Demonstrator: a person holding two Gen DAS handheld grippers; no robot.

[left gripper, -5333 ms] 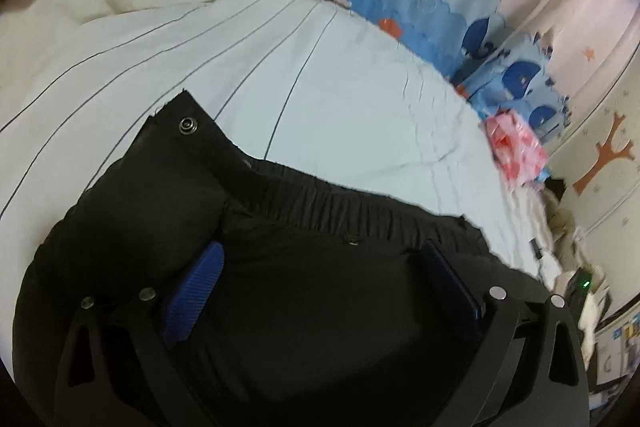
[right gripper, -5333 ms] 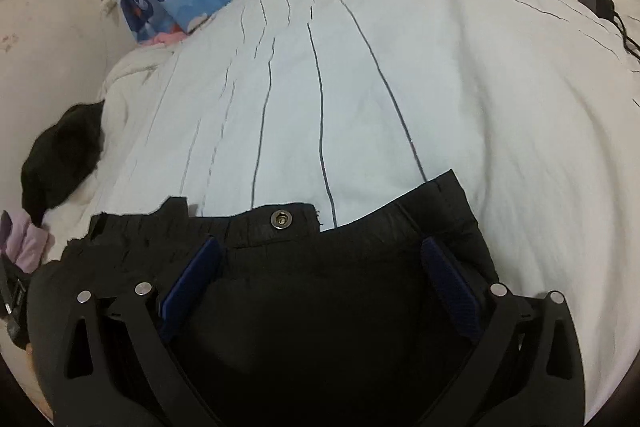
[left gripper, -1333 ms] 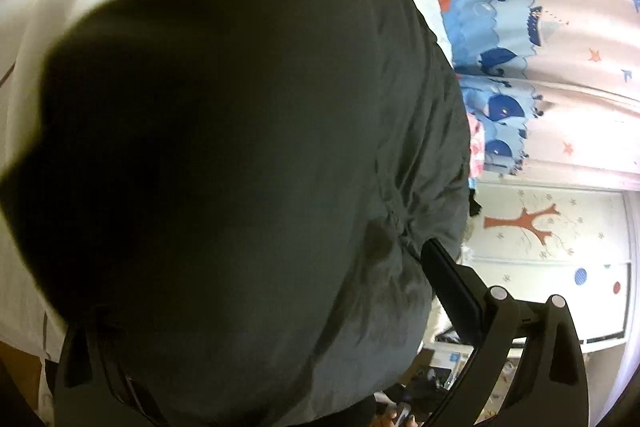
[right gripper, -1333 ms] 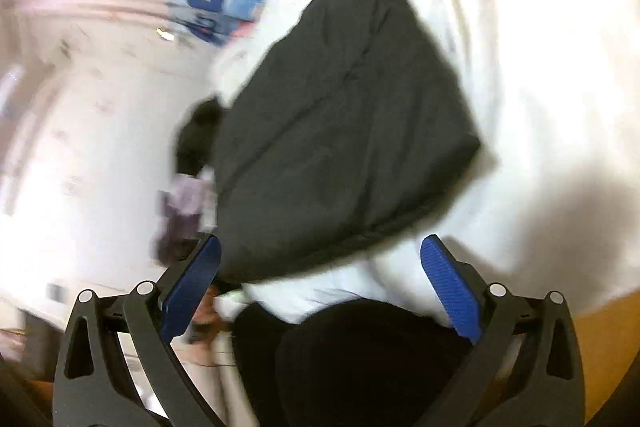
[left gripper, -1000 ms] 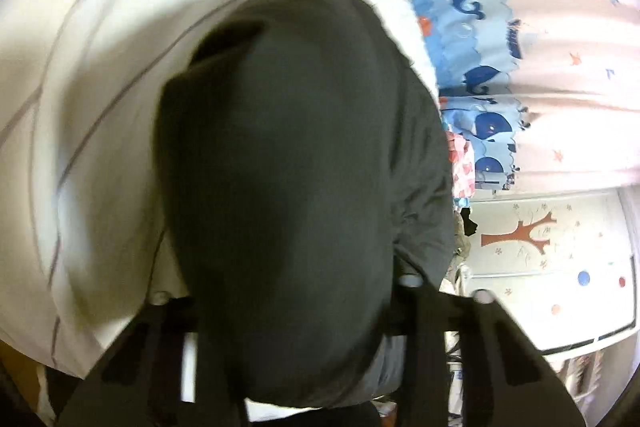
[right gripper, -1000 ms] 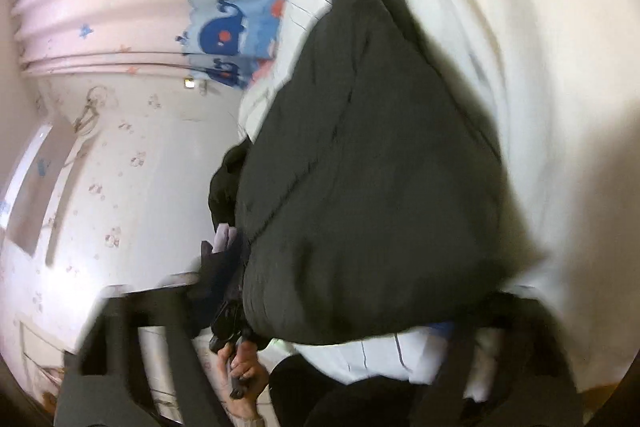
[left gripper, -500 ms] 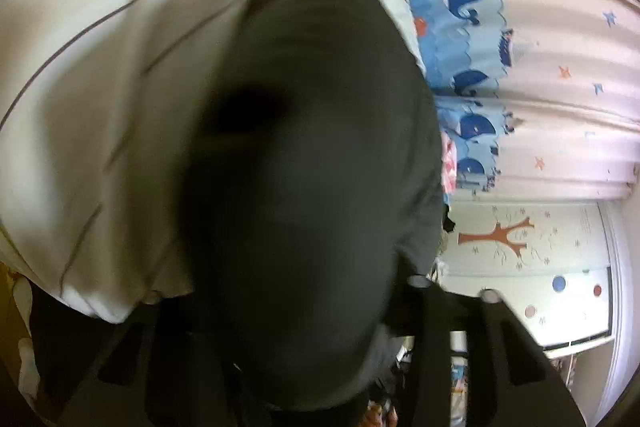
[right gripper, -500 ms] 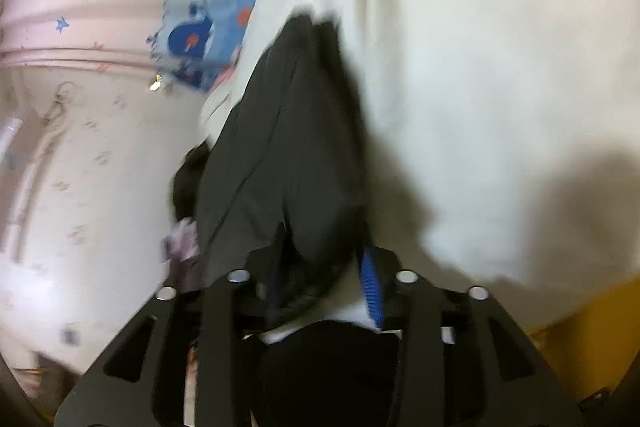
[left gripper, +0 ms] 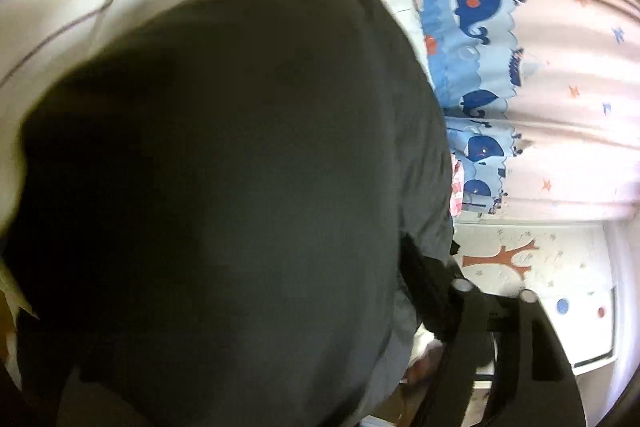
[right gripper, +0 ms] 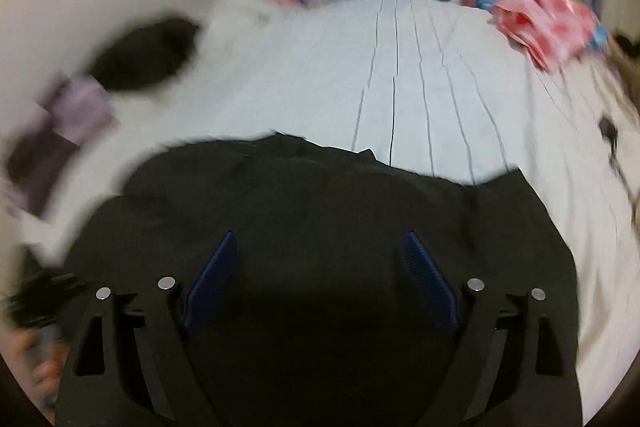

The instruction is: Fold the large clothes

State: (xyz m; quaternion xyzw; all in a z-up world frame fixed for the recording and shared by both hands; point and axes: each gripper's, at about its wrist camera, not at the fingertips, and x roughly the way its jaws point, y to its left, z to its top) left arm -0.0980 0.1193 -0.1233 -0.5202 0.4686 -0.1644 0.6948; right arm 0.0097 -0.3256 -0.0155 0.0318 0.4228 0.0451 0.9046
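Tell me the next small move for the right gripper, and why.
Probably lower the right gripper and close on the near edge of the black garment: its fingers have just been opening and stand apart with nothing clamped, and the garment lies bunched on the striped bedsheet.

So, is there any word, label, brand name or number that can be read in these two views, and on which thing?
None can be read. The black garment shows no label. The whale curtain and the wall with the tree sticker carry only pictures.
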